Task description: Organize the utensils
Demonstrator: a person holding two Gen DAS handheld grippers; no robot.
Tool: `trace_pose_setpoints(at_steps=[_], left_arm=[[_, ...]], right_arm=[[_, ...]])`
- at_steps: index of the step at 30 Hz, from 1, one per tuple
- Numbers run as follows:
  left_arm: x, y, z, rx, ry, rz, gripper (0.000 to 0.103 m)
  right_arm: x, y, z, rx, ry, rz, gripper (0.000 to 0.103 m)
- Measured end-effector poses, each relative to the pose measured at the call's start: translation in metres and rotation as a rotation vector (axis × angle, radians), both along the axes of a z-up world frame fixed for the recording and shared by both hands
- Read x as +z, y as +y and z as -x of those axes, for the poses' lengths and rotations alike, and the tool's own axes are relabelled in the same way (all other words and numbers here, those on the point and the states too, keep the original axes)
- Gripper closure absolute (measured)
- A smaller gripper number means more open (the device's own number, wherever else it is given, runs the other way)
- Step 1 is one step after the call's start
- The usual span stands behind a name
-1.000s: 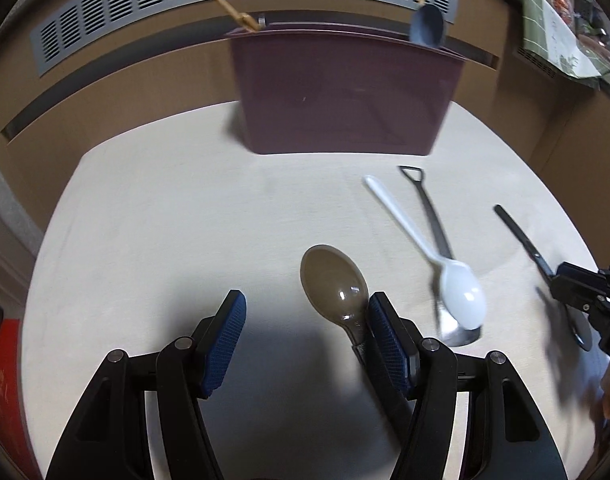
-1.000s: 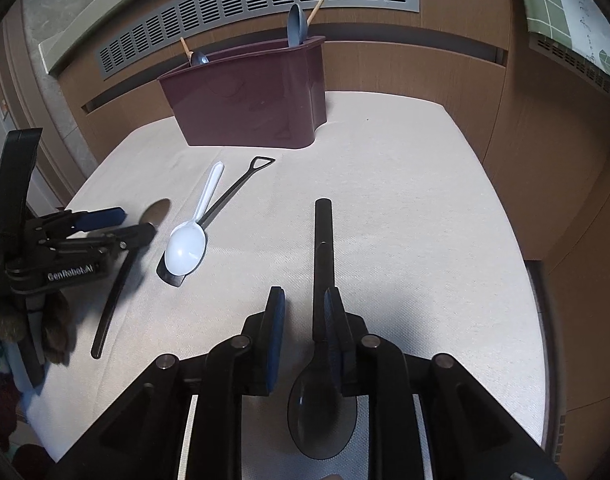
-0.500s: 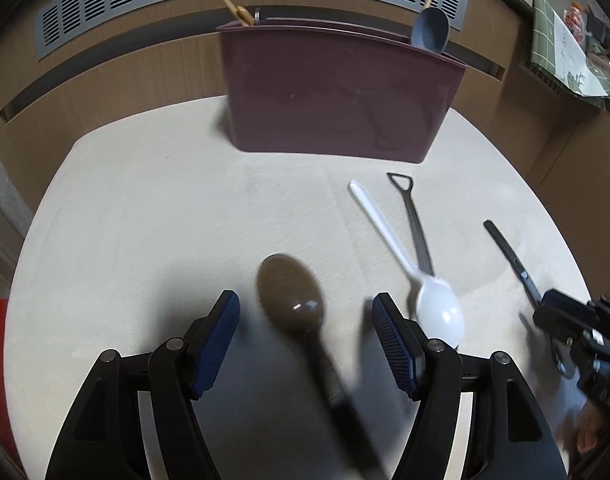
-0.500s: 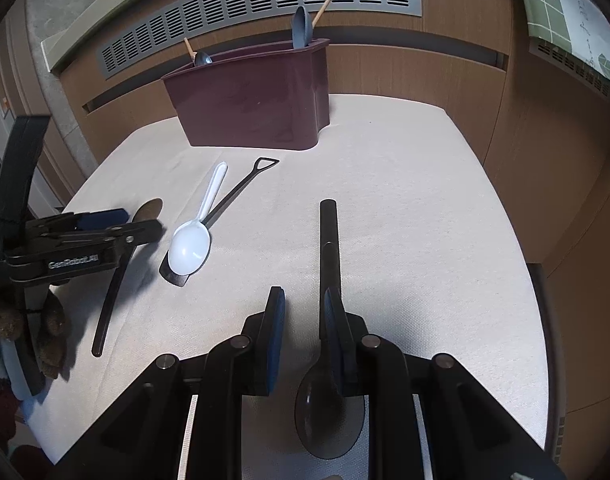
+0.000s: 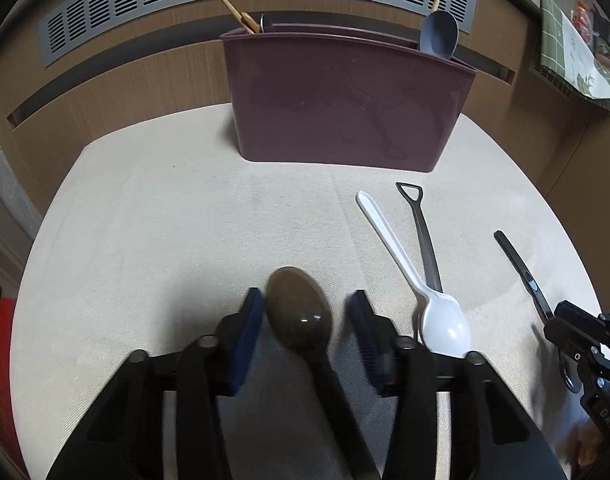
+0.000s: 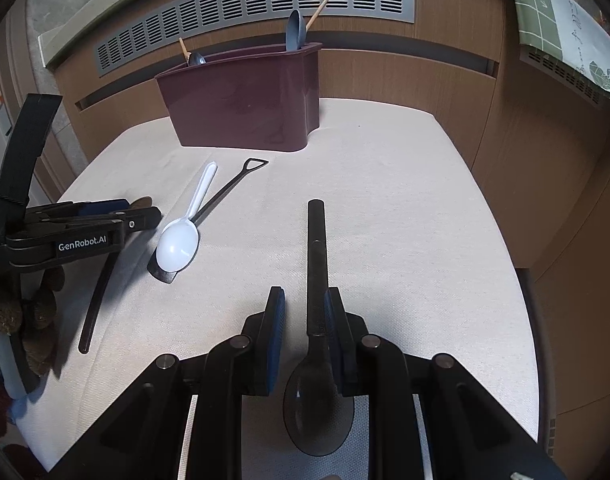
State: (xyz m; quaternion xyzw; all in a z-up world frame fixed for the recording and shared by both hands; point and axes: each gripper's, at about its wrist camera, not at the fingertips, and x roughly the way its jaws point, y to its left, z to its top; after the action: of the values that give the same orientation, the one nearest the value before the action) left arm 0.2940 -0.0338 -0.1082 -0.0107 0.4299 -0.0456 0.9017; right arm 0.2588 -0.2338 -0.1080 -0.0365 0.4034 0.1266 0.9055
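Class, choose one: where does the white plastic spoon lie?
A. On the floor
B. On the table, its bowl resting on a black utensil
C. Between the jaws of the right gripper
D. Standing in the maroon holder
B: the white plastic spoon lies flat on the table with its bowl over the end of a black utensil.

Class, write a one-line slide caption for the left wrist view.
Left gripper jaws closing around a brown spoon, maroon utensil caddy ahead.

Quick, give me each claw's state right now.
Left claw: closing, brown spoon between its pads, not yet gripped.
Right claw: partly open around the black spoon; grip cannot be told.
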Motion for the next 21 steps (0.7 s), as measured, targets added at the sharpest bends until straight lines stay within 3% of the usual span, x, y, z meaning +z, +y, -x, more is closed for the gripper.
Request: trace_pose_setpoints(at_steps=[11, 17, 21], left_arm=[[0.002, 0.010, 0.042, -0.131, 0.005, 0.015, 0.067], [0.005, 0.046, 0.064, -0.055, -0.003, 0.021, 0.067], [0.005, 0.074, 0.066, 0.012, 0.004, 0.094, 0.067]], right_arm=[[0.011, 0.003, -0.011, 0.028, 0.032, 0.005, 0.084], [0.016, 0.041, -0.024, 0.148, 0.087, -0.062, 0.084], [0.017, 0.084, -0.038, 0.234, 0.062, 0.003, 0.084]])
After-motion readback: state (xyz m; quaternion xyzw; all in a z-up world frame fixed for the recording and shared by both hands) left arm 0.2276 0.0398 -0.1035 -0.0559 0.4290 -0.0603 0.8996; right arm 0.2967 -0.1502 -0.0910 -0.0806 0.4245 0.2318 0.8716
